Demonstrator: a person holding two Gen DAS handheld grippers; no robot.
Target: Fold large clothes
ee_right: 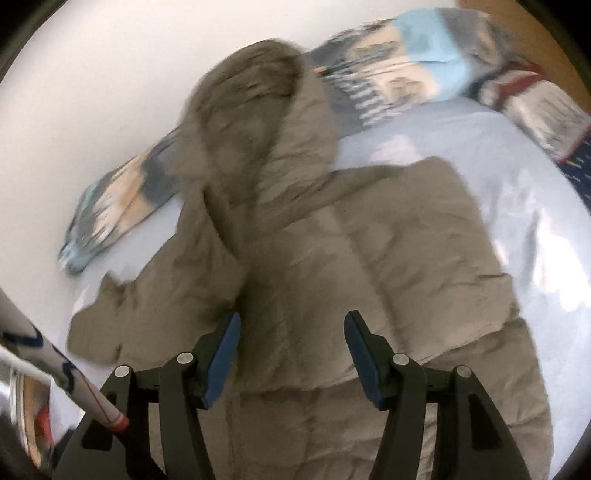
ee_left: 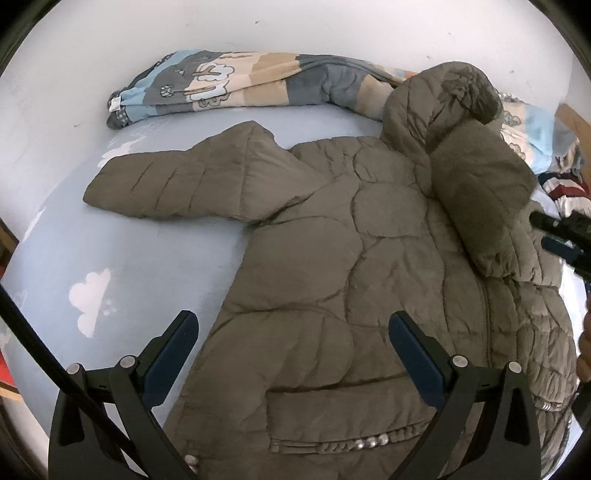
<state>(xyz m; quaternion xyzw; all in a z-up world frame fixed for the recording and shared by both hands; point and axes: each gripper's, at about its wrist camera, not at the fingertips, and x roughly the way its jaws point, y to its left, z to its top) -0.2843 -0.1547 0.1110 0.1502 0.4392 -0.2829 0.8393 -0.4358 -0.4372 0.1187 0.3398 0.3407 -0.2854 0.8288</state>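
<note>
- My left gripper [ee_left: 293, 332] hung with fingers wide, empty, over the jacket [ee_left: 369, 258].
- My right gripper [ee_right: 291, 332] was parted too, holding nothing.
- The jacket filled mid-frame on the bed [ee_left: 110, 258], one sleeve [ee_left: 480, 203] folded across it.

You have the puffer jacket [ee_left: 332, 236] spread on the bed sheet [ee_left: 122, 266], its hem nearest you and its hood [ee_left: 443, 99] at the far end, close to the wall [ee_left: 295, 29]. One sleeve [ee_left: 177, 184] stretches out flat to the left on the sheet; the other sleeve [ee_left: 484, 199] lies folded across the jacket's front on the right. Behind the jacket, a rolled quilt [ee_left: 229, 85] runs along the wall, and the hood rests against it. Your left gripper [ee_left: 291, 332] hangs over the lower left part of the jacket. Your right gripper [ee_right: 291, 332] hangs over the jacket's right side, nothing between its fingers.
</note>
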